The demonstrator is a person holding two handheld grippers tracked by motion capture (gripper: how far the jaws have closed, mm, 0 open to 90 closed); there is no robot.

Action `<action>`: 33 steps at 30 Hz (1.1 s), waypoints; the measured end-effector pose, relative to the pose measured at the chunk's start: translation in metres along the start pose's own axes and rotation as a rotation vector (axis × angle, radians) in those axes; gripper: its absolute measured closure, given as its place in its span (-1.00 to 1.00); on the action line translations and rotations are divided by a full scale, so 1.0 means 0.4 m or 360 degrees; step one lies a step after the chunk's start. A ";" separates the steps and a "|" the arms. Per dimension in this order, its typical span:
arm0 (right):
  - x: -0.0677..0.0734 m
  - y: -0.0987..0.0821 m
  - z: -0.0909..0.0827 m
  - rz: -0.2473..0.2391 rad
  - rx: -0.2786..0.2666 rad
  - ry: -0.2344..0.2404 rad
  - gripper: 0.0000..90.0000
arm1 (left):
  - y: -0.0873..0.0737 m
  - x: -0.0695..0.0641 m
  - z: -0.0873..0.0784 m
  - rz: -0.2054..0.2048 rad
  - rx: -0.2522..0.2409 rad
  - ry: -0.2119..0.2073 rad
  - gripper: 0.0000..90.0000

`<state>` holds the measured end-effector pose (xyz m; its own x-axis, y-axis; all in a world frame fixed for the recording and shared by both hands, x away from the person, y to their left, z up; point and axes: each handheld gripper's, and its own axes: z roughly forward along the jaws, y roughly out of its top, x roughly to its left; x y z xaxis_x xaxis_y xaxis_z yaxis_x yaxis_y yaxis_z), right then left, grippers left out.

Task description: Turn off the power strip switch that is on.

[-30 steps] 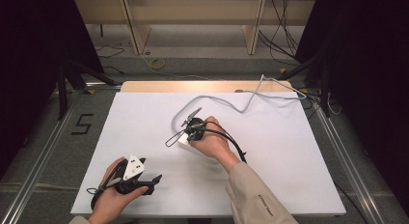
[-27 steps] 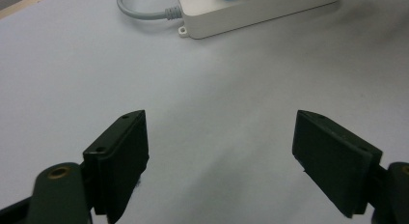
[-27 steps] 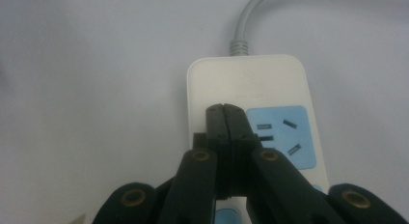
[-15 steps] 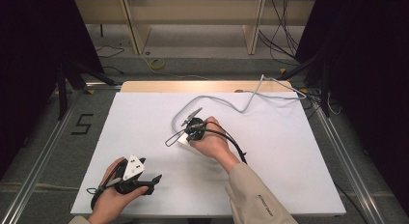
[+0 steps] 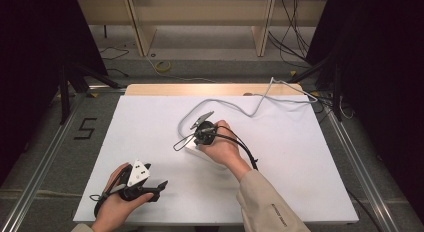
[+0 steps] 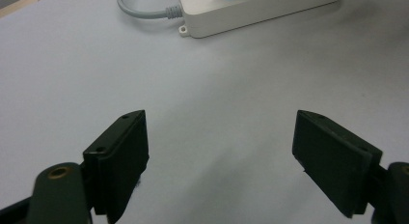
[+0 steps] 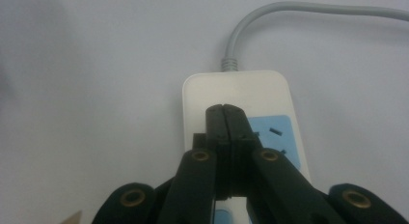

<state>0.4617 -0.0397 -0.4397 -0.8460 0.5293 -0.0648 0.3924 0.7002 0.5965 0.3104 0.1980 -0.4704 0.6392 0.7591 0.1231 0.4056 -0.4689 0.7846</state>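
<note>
High view, left to right: your left gripper [image 5: 150,184] parked at near-left table edge [image 5: 150,117], jaws spread, empty, clear of work. Mid-table: your right gripper [image 7: 225,119], jaws pressed together, nothing pinched, tips down on power strip [image 7: 270,96], likely pressing switch or pinning it. Strip white, blue socket panel [image 7: 277,132], grey cable [image 5: 235,104] looping to far-right edge.

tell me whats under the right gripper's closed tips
The right gripper, shut, sits over a white power strip with blue socket panels and a grey cord. Whatever is on the strip directly beneath the tips is covered.
</note>
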 end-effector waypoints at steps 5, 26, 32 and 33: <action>-0.006 -0.012 -0.019 0.0011 -0.0011 0.0000 1.00 | 0.000 0.000 0.000 -0.0001 0.0001 0.0001 -0.55; -0.024 -0.088 -0.111 0.0061 -0.0111 -0.0012 0.82 | -0.001 0.002 -0.001 -0.0009 -0.0003 0.0012 -0.55; -0.029 -0.120 -0.126 0.0097 -0.0137 -0.0009 0.76 | -0.002 0.003 -0.001 -0.0010 -0.0003 0.0016 -0.55; -0.030 -0.126 -0.129 0.0094 -0.0137 -0.0014 0.75 | -0.002 0.002 -0.001 -0.0010 -0.0003 0.0016 -0.55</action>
<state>0.4336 -0.1059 -0.4277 -0.8191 0.5726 -0.0343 0.4085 0.6242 0.6660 0.3105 0.1993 -0.4706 0.6299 0.7666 0.1243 0.4084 -0.4631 0.7866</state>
